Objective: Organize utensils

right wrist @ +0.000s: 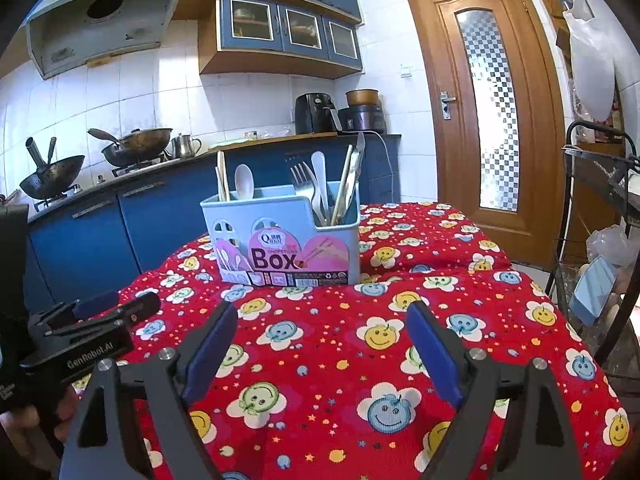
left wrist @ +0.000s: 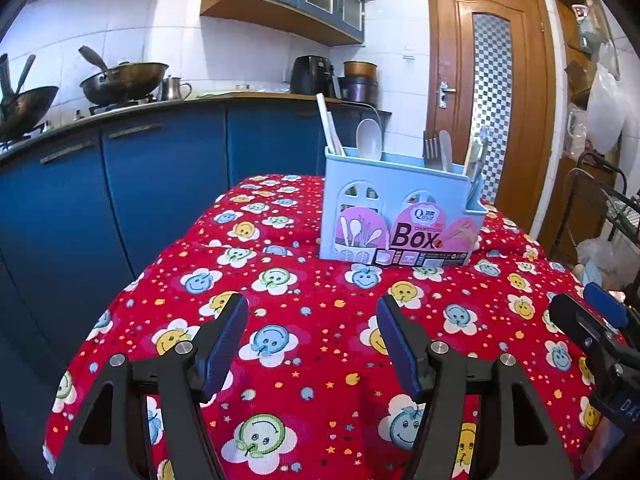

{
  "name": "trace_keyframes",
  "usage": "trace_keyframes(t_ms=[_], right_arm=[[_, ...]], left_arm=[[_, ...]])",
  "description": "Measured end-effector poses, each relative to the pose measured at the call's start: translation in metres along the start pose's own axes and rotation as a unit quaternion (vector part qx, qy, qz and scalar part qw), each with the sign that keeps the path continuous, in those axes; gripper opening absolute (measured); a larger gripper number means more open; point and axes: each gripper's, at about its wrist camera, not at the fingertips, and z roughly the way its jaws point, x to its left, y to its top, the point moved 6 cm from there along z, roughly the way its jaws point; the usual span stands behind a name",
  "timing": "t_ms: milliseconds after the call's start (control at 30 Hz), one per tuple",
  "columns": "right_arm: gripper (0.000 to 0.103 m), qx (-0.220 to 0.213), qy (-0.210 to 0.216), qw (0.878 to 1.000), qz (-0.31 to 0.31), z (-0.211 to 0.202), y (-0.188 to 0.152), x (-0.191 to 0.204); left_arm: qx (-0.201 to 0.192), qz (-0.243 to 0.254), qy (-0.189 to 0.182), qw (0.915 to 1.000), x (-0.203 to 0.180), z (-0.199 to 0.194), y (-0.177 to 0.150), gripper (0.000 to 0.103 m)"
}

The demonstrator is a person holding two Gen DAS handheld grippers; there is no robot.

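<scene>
Left wrist view, nearest item: left claw (left wrist: 312, 344), jaws parted, nothing between the pads, only the red smiley-patterned cloth (left wrist: 304, 292) of the worktop seen through the gap. Right claw (left wrist: 588, 320) is entered at the right edge of the same view, beside and level with the left one; in its own view the right claw (right wrist: 320, 344) is likewise spread wide and empty.

Landmark: pale blue utensil box (left wrist: 396, 216), standing upright on the cloth, label side turned to both claws. From the left claw the box lies straight ahead and slightly right, well apart; from the right claw it lies ahead and slightly left. Neither hand is judged clearly nearer.

Contents, referred to the box: chopsticks (left wrist: 330, 128) and a white spoon (left wrist: 368, 138) are held in its left end; a fork (right wrist: 302, 184) and a white utensil are held in its middle; knife-like pieces (right wrist: 352, 176) lean in the right end. All long axes run upward, handles down, tips above the rim. No loose utensil is seen on the cloth before the box.

Judgement: any coming reach would have to be made forward and upward over the rim, the pads closing across an upright shaft.
</scene>
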Motion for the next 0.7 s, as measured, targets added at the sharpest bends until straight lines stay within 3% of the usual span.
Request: trace_keyframes(t_ms=[700], right_arm=[[0.089,-0.001,0.002,1.000,0.007,-0.0018,-0.0003,-0.0007]], left_arm=[[-0.006,0.001,0.000,1.0000,-0.0001,-0.0003,0.0011,0.068]])
